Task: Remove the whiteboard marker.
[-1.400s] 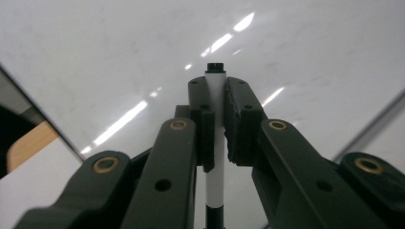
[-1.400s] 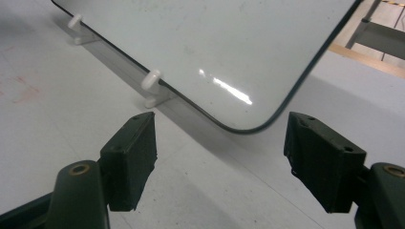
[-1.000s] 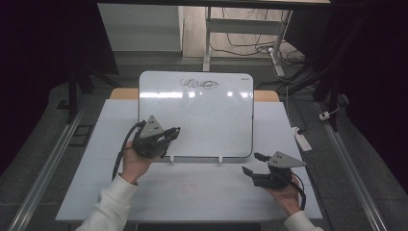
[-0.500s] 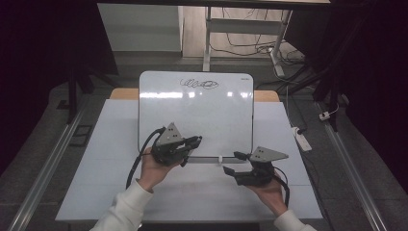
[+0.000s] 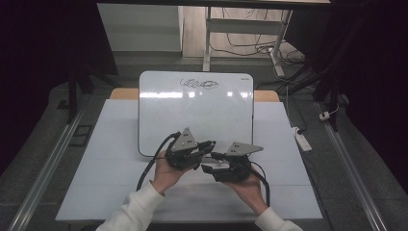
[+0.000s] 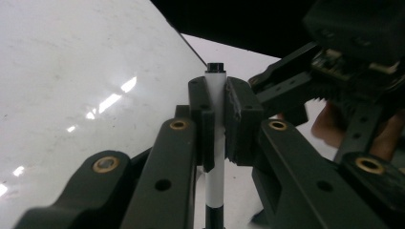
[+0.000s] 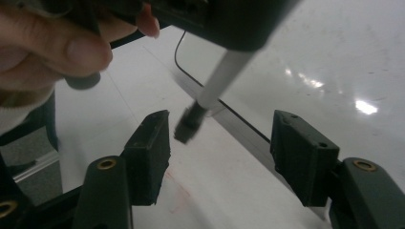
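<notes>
One whiteboard (image 5: 196, 113) is laid flat on the white table (image 5: 106, 154), its far end bearing a black scribble (image 5: 199, 84); its near edge is partly covered by the two grippers. A wooden strip (image 5: 267, 96) is seen beyond the table's far edge behind the board.

One white marker (image 6: 216, 95) with a black end is pinched between the pressed-together jaws of the left gripper (image 5: 204, 147), over the near edge of the board. In the right gripper view the same marker (image 7: 215, 81) is seen slanting down from the left gripper, its dark end (image 7: 190, 125) placed in the gap between the right gripper's own jaws and touching neither.

The right gripper (image 5: 210, 162) is held just beside the left one, jaws spread wide. Two hands are counted, one on each gripper, both in white sleeves (image 5: 137, 209).

On the grey floor to the right, one white power strip (image 5: 302, 138) is noted, with a small white plug (image 5: 326, 115) farther off. Metal rails (image 5: 45, 171) are set along both sides of the table. Behind it, desk legs (image 5: 208, 36) and loose cables (image 5: 250, 48) are recorded on a wooden floor; the surroundings are dark.
</notes>
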`<state>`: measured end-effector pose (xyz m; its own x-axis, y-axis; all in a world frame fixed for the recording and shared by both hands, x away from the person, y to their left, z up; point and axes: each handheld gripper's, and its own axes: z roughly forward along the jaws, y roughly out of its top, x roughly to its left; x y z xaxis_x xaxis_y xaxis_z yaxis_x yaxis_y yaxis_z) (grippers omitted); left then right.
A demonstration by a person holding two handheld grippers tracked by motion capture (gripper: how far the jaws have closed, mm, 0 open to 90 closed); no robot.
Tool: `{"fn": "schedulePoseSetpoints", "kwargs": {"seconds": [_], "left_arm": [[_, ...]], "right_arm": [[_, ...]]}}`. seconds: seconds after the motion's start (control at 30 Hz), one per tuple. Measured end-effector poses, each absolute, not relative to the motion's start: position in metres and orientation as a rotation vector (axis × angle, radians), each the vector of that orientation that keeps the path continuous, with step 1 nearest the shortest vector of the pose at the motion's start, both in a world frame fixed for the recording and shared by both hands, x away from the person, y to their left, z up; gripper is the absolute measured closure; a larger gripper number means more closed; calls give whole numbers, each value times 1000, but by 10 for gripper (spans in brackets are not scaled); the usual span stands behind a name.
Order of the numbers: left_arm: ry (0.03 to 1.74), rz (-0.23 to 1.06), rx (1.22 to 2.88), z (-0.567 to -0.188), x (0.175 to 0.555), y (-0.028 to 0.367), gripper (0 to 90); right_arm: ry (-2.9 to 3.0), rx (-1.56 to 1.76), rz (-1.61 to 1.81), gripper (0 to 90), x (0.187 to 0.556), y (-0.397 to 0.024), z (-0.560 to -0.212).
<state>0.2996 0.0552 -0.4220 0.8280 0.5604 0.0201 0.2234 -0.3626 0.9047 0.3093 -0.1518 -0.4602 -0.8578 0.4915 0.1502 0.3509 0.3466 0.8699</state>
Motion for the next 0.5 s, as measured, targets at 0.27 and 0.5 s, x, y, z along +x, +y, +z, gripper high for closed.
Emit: {"fn": "schedulePoseSetpoints", "kwargs": {"seconds": [0.27, 0.5], "left_arm": [[571, 416, 1952, -423, 296, 50, 815], [559, 441, 1960, -424, 293, 46, 814]], "right_arm": [[2521, 858, 1566, 517, 317, -139, -463], [2572, 939, 1577, 709, 320, -134, -466]]}}
